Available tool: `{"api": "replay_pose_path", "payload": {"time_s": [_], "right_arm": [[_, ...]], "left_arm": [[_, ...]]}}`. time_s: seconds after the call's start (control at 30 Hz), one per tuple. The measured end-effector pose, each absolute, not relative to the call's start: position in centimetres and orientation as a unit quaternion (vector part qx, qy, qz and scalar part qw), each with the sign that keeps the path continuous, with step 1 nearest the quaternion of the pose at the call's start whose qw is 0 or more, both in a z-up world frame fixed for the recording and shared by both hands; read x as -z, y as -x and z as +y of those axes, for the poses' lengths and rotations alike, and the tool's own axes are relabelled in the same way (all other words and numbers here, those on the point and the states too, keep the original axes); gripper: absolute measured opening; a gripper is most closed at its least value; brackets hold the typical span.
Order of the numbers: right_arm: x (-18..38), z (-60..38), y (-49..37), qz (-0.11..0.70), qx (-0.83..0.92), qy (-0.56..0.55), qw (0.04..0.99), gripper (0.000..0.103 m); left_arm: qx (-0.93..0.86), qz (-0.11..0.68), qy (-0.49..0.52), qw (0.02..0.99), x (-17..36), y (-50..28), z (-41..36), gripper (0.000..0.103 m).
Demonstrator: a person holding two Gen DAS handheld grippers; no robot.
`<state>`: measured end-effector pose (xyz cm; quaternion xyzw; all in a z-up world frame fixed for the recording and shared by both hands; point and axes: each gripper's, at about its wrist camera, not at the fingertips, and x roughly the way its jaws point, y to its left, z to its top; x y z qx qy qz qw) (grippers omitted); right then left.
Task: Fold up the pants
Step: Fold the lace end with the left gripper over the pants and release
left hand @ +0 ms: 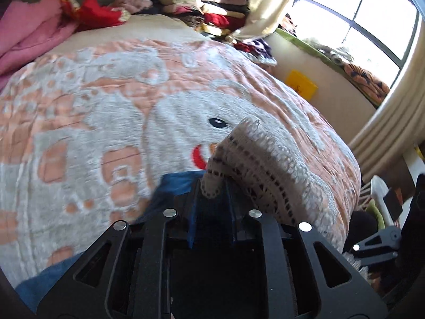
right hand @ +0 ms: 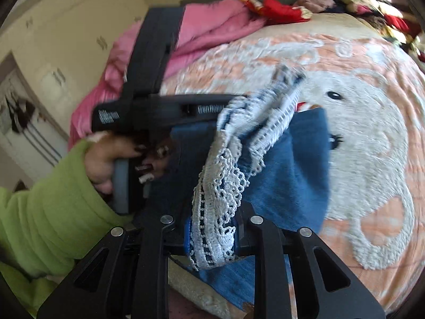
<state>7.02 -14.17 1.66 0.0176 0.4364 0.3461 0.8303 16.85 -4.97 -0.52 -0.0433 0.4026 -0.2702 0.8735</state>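
Between the narrowed jaws of the left gripper (left hand: 212, 194): a bunched hem of white lace trim (left hand: 255, 170) together with blue pants (left hand: 175, 183) fabric, pinched tight and lifted off the bed. Between the jaws of the right gripper (right hand: 212, 228): likewise a clamped fold of lace and blue cloth, the rest of the pants hanging just above the blanket (right hand: 372, 133). Left of that, in the right wrist view: a hand (right hand: 106, 159) in a green sleeve (right hand: 45, 212) wrapped round the other gripper's grey handle. Beneath everything: a peach and grey blanket with a bear face. Further back: a pink quilt (left hand: 32, 34), a stack of folded clothes (left hand: 207, 8), a curtained window (left hand: 372, 13).
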Motion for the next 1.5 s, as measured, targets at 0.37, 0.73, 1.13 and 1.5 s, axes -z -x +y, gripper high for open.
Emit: {"api": "replay_pose_path", "payload": {"time_s": [0.37,0.73,1.13,1.5], "right_arm": [[1.4,-6.4,-4.2,0.44,-0.355,0.148,0.811,0.027],[-2.7,-9.8,-2.6,0.394,-0.406,0.081,0.821,0.056],[-2.1,-15.8,-13.8,0.419,-0.277,0.04,0.864,0.056],[2.9,-15.3,-18.7,0.464,-0.199,0.084,0.859,0.056]], "left_arm": [[0.182,0.378,0.174,0.891,-0.1,-14.6,5.5,0.011],[0.229,0.406,0.258,0.846,1.9,-13.2,5.8,0.03],[0.192,0.462,0.253,0.828,4.2,-16.3,3.1,0.01],[0.167,0.436,0.202,0.861,3.7,-15.5,2.9,0.013]]}}
